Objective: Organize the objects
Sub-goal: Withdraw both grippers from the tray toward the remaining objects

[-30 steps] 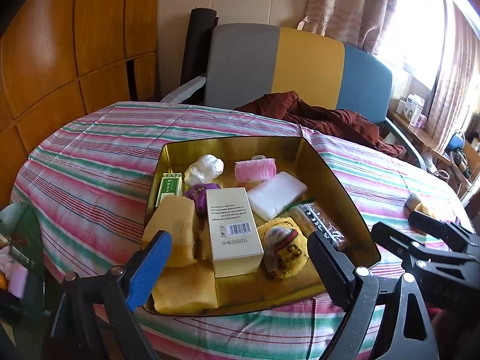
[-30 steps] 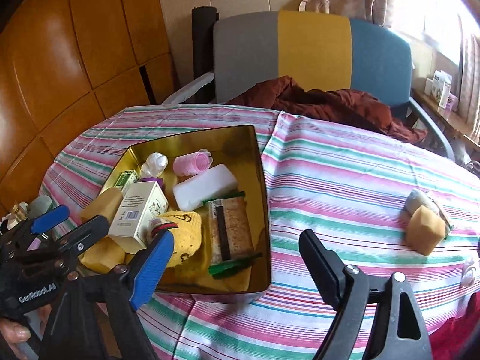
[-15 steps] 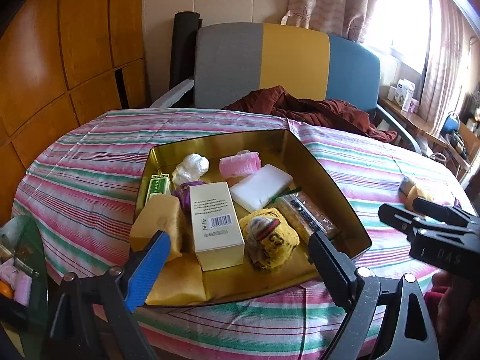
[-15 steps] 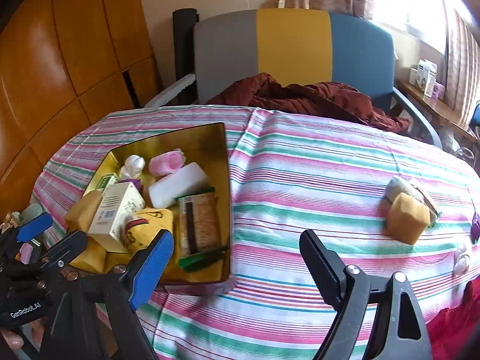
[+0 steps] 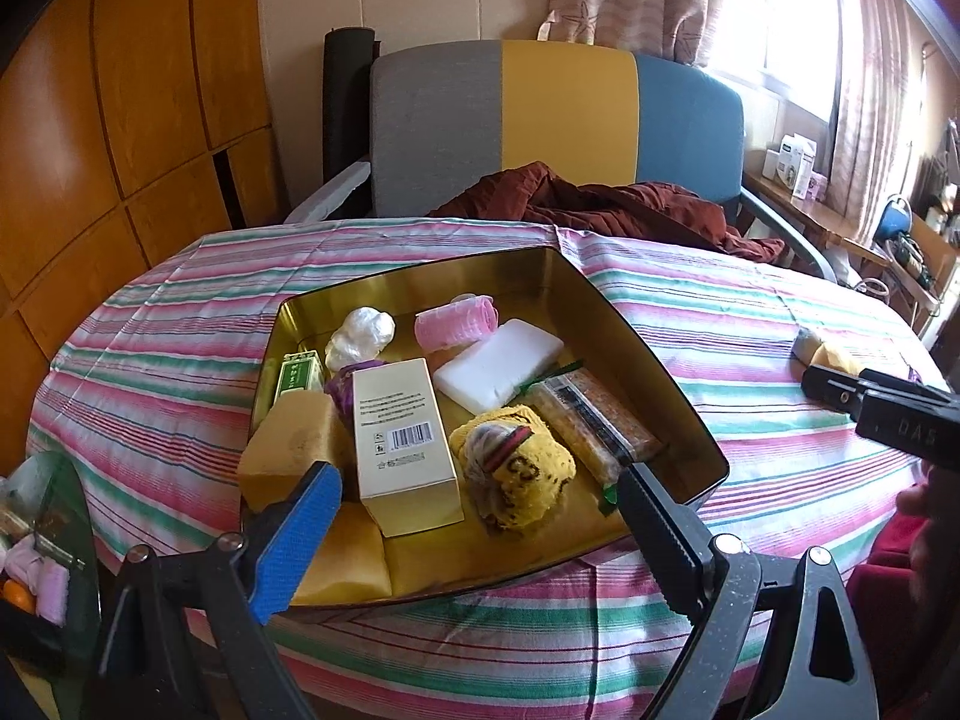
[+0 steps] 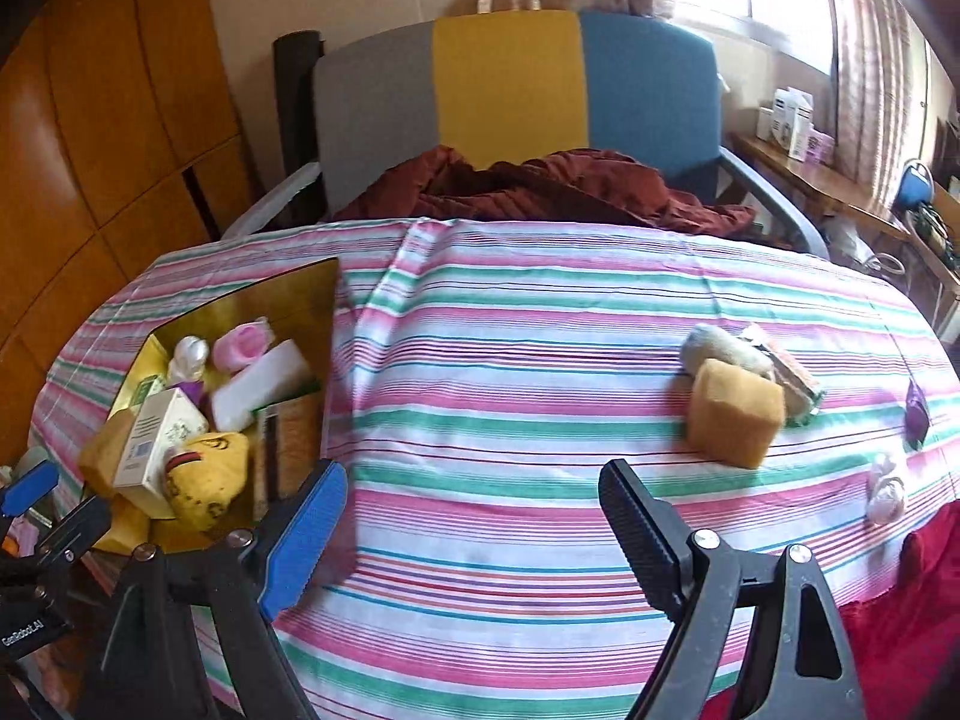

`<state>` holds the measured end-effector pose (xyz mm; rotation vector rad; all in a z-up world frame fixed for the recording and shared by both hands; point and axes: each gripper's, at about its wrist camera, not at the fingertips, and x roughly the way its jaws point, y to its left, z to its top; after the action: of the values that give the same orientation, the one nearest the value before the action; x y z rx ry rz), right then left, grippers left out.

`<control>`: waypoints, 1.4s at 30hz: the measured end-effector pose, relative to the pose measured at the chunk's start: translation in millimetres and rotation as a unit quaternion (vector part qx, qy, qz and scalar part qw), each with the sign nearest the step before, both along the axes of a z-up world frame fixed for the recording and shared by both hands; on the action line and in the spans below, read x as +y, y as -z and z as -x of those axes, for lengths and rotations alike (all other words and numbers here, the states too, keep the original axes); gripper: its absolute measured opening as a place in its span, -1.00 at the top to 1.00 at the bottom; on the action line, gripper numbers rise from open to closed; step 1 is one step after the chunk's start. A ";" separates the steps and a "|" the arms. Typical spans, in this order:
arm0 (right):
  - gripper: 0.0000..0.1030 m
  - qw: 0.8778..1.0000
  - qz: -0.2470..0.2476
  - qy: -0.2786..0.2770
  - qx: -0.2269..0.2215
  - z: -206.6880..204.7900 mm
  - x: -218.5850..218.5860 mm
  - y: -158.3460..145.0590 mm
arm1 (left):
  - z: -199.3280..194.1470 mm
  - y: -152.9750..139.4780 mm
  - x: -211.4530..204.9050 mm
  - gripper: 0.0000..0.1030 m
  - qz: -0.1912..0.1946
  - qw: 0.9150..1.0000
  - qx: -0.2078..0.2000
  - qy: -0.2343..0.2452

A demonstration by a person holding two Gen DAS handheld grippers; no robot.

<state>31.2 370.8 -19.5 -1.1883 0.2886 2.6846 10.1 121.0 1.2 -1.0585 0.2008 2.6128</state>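
Both tongs stand wide and hold nothing. The left tongs (image 5: 480, 516) hover at the near rim of the gold tin (image 5: 660, 372), one blue pad and one black ribbed finger either side of its contents. The right tongs (image 6: 474, 510) hang over bare striped cloth (image 6: 510, 324) on the worktop, with the tin off to their left.

One tin sits on the worktop's left part, and it is crowded. Counted in the left view: two tan sponges, one (image 5: 294, 444) tilted against the other (image 5: 342, 564) at the near-left corner; one cream box (image 5: 402, 438) with a barcode, lying flat; one green packet (image 5: 294, 375); one white wad (image 5: 360, 333); one purple scrap (image 5: 345, 390); one pink roller (image 5: 459, 321); one white block (image 5: 498, 372); one yellow knit piece (image 5: 516, 471); one wrapped snack bar (image 5: 591, 423).

Outside the tin, on the right of the cloth, lies a cluster: one tan sponge (image 6: 735, 420) touching one grey lump (image 6: 720, 348) and one wrapper (image 6: 786, 369). Well beyond are one purple bit (image 6: 915, 411) and one pale wad (image 6: 885, 495).
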 end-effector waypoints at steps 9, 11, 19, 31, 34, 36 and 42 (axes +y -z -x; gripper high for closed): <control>-0.70 0.999 -0.002 0.048 -0.007 -7.8 49.8 -8.0 | -1.9 -0.4 5.2 -0.82 0.009 1.000 0.004 0.007; -0.70 0.998 -0.008 0.064 -0.006 -10.8 65.8 -12.4 | -2.7 -1.4 6.4 -0.82 0.012 1.000 0.008 0.008; -0.70 0.989 -0.022 0.149 0.000 -26.2 140.2 -21.5 | -5.5 -3.4 14.4 -0.82 0.018 1.000 0.011 0.018; -0.70 0.966 0.043 0.255 -0.005 -48.1 216.9 7.7 | -8.2 -2.1 37.1 -0.83 0.040 0.998 0.013 0.040; -0.70 0.963 0.060 0.264 0.002 -52.3 223.1 8.9 | -9.2 -1.9 44.5 -0.83 0.044 0.998 0.013 0.049; -0.70 0.960 0.078 0.270 0.002 -54.9 226.3 12.1 | -10.2 -1.9 49.2 -0.83 0.046 0.997 0.014 0.053; -0.70 0.951 0.106 0.292 0.004 -61.1 236.3 18.0 | -13.5 -3.4 64.8 -0.83 0.053 0.996 0.018 0.073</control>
<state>92.3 607.2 -37.4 -0.9482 0.8068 2.1752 23.6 185.7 4.6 -0.9929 0.4141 2.5145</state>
